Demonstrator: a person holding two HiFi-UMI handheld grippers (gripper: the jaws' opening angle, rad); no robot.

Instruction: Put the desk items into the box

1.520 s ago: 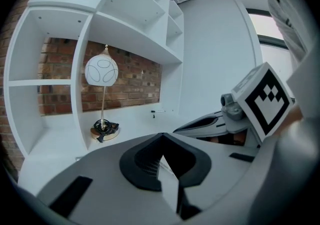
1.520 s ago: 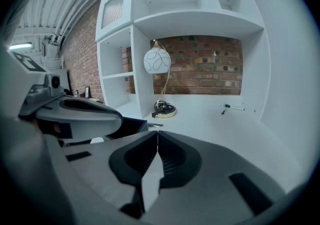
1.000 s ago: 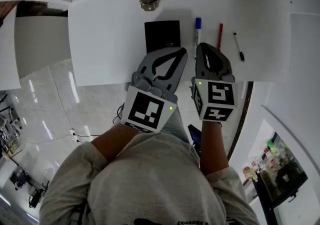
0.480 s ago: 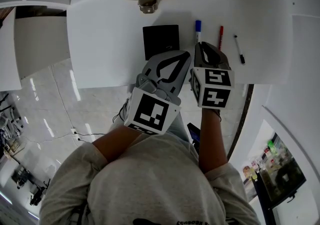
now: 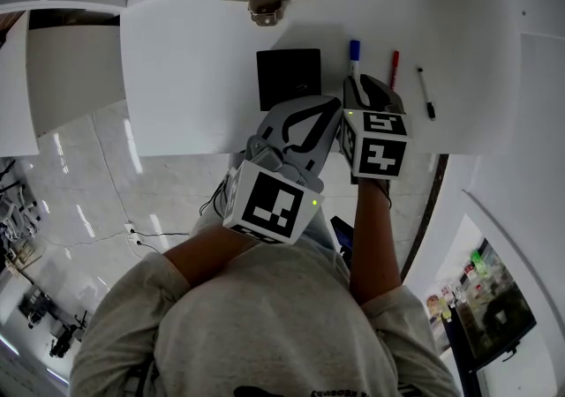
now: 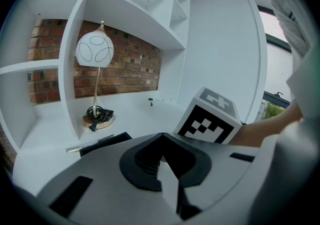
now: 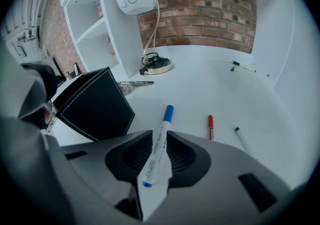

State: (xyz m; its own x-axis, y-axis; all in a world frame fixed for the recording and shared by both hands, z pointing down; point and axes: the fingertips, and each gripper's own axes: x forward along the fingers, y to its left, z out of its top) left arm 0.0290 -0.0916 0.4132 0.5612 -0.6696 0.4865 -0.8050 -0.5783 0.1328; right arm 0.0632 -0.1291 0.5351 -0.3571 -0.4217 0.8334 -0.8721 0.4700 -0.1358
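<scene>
- The blue marker (image 7: 161, 136) is seen on the worktop (image 7: 200, 89) between the right gripper (image 5: 369, 80) jaws, just opened partway, with its cap toward 12 o'clock.
- The left gripper (image 6: 162, 144) jaws are closed on nothing.

The white desk (image 5: 194, 78) carries a blue-capped marker (image 7: 165, 119), lying flat between the jaws of the right gripper (image 7: 157, 141). A black box (image 7: 95, 106) stands left of these jaws; a red marker (image 7: 210, 126) and a thin pen (image 7: 242, 139) lie right; a lamp base (image 7: 157, 65) sits far beyond.
</scene>
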